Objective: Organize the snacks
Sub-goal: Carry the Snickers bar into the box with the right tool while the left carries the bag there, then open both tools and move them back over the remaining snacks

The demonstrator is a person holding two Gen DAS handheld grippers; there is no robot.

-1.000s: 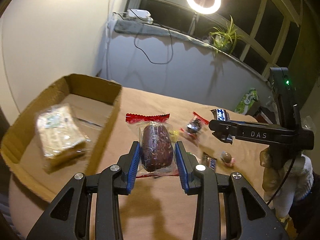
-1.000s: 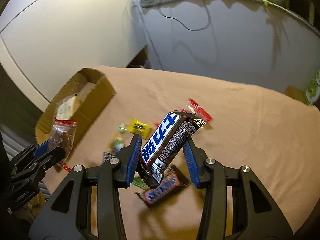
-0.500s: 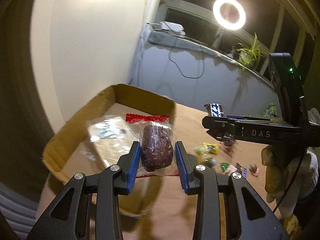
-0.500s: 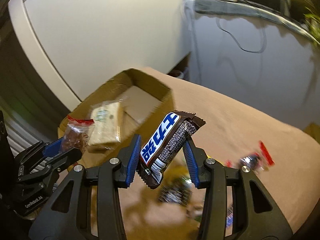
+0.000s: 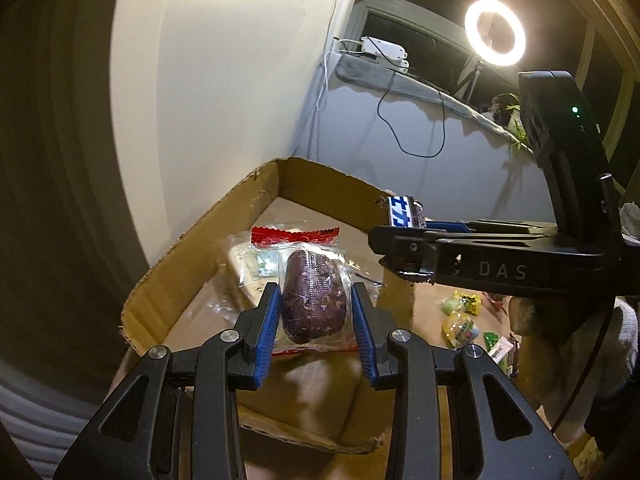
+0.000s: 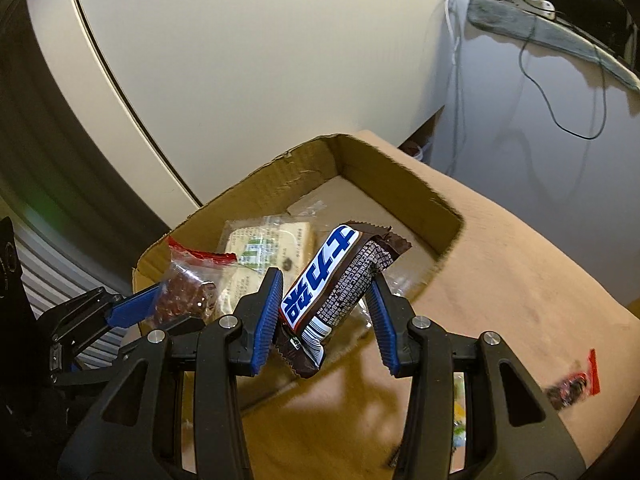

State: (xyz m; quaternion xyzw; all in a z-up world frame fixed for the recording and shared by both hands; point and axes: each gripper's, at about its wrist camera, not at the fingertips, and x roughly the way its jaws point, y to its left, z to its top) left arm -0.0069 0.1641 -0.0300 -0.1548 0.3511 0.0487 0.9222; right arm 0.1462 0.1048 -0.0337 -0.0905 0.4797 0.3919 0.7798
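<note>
A: Left wrist view: the left gripper (image 5: 316,330) pinches a clear packet with a red top edge (image 5: 311,290), a dark brown cake inside it; both blue pads press its sides. The packet hangs over the near end of an open cardboard box (image 5: 224,216) — inside the box lies a pale wrapped biscuit pack (image 5: 256,264).

B: And the other hand?

A: The right gripper (image 5: 400,258) reaches in from the right at the box's right wall, a chocolate bar (image 5: 404,211) sticking up from its tip; a hand (image 5: 568,328) in a white sleeve holds it.

B: What does the right wrist view show?

A: The right gripper (image 6: 326,318) clamps the bar (image 6: 336,276) — brown wrapper, blue and white lettering — tilted, its upper end leaning right; it hangs above the box's near right corner. The left gripper (image 6: 160,304) shows at the lower left with its packet (image 6: 188,280) over the box (image 6: 400,172).

B: Anything outside the box?

A: Small loose sweets (image 5: 464,320) lie on the tan tablecloth (image 6: 520,264) to the right; one red-ended wrapper (image 6: 576,382) sits well apart from the box.
</note>
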